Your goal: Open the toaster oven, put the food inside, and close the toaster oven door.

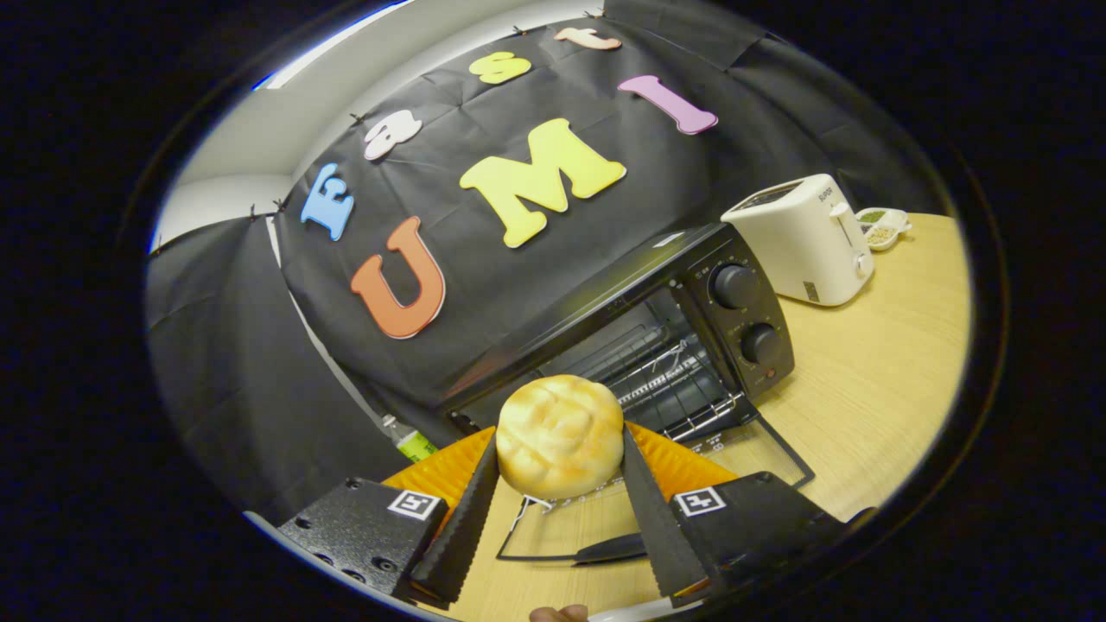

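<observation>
While held aloft: bun (pixel 559 436), lower centre of frame, clamped between the two fingers.
Tongs (pixel 560 449): closed narrowly on the bun, one finger pressing each flank.
Toaster oven (pixel 657 337): centre right on the surface (pixel 873 406), just beyond the bun; glass door (pixel 657 510) dropped open, wire rack (pixel 665 380) bare.
Handling: probably light, soft, easily dented; gentle squeeze across the widest middle, no harder.
Background: white toaster (pixel 808 238), upper right.

bun (pixel 559 436): round, golden, scored top; was pinched between both fingers (pixel 657 518), held above the lowered door.
oven (pixel 657 345): black, two knobs at right, stood on wooden table.
door (pixel 657 510): was open, lying flat; wire rack visible inside.
</observation>
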A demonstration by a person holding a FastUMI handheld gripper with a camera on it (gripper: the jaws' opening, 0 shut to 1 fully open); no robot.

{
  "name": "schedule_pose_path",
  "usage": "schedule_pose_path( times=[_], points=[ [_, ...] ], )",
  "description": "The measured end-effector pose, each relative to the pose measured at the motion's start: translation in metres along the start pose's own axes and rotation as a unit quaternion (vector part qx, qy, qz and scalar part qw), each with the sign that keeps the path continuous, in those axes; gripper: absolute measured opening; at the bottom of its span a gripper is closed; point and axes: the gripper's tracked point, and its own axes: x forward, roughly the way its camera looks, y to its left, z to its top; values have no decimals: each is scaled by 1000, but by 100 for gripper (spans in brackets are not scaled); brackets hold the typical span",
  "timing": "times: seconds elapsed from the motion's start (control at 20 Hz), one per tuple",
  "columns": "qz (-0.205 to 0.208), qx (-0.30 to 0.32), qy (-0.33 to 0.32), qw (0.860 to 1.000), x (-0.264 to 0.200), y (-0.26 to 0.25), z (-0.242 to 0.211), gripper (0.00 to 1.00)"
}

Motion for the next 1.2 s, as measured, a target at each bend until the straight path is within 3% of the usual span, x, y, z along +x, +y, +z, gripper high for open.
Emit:
schedule_pose_path(
  times=[0.3, 0.5, 0.75, 1.05, 1.2],
  points=[
    [-11, 36, 29, 999, 57, -15, -7, 84],
    [-21, 15, 42, 999, 84, -19, -11, 84],
    [-26, 32, 61, 997, 101, -16, -21, 85],
    [-48, 21, 32, 998, 111, -23, 1, 87],
    [-56, 9, 32, 998, 118, -28, 5, 94]
  ],
)
